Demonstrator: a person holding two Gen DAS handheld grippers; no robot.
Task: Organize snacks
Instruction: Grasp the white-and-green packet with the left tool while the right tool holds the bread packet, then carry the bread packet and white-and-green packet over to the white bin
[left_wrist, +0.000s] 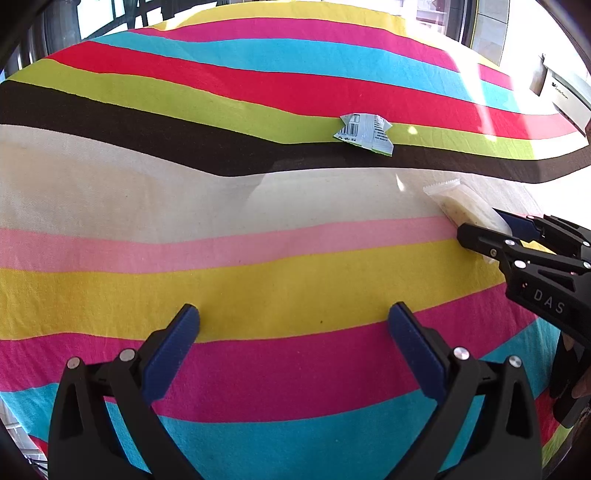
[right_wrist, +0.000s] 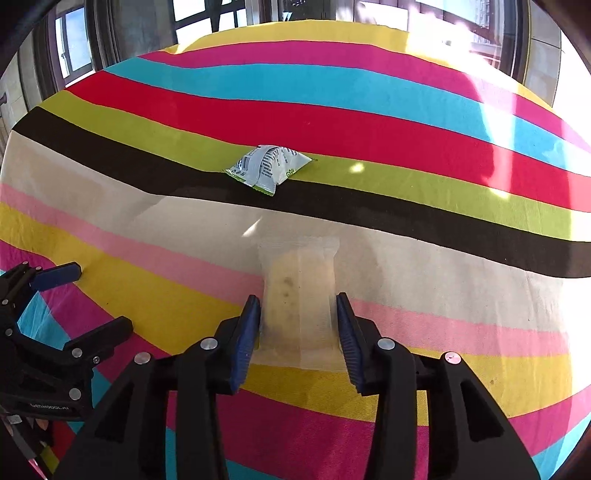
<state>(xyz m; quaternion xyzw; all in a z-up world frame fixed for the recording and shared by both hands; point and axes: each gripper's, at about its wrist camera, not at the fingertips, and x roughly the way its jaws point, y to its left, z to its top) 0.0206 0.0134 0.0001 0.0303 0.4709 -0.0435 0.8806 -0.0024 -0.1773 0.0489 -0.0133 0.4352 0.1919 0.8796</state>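
Note:
A clear-wrapped pale snack bar (right_wrist: 299, 295) lies on the striped tablecloth (right_wrist: 369, 122) between the fingers of my right gripper (right_wrist: 298, 306). The blue pads touch both its sides, so the gripper is shut on it. The bar also shows in the left wrist view (left_wrist: 465, 206), with the right gripper (left_wrist: 491, 227) around its near end. A small green-and-white snack packet (right_wrist: 267, 168) lies farther back on the green and black stripes; it shows in the left wrist view too (left_wrist: 364, 133). My left gripper (left_wrist: 293, 319) is open and empty above the yellow stripe, and shows at the left in the right wrist view (right_wrist: 99, 299).
The tablecloth (left_wrist: 221, 206) covers the whole table. Windows and dark frames stand beyond the far edge (right_wrist: 207, 14). A white appliance (left_wrist: 561, 92) is at the far right. Bright sunlight falls on the right side.

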